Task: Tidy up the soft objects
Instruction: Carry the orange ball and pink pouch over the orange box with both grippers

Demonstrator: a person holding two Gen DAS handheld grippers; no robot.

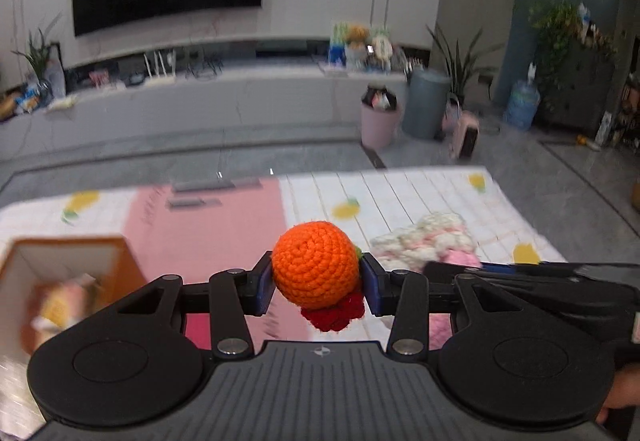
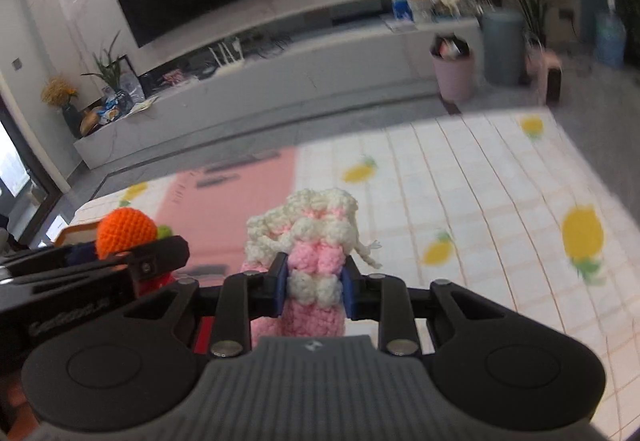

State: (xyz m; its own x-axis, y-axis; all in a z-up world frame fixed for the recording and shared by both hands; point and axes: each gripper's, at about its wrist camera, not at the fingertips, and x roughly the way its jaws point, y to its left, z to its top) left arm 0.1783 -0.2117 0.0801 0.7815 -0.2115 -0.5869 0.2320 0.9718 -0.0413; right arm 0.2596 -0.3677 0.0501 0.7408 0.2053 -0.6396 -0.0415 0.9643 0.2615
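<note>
My left gripper (image 1: 317, 281) is shut on an orange crochet ball (image 1: 315, 264) with a green tip, held above the table; a dark red crochet piece (image 1: 336, 312) hangs just below it. My right gripper (image 2: 314, 287) is shut on a pink and cream crochet toy (image 2: 310, 241), also lifted. The two grippers are side by side: the ball shows at the left of the right wrist view (image 2: 126, 232), and the pink and cream toy shows at the right of the left wrist view (image 1: 426, 241). An orange box (image 1: 60, 273) with soft items inside stands at the lower left.
The table carries a tiled cloth with lemon prints (image 2: 480, 181) and a pink mat (image 1: 208, 225). Beyond the far edge are the floor, a long TV bench, a pink bin (image 1: 378, 119) and a grey bin (image 1: 426, 101).
</note>
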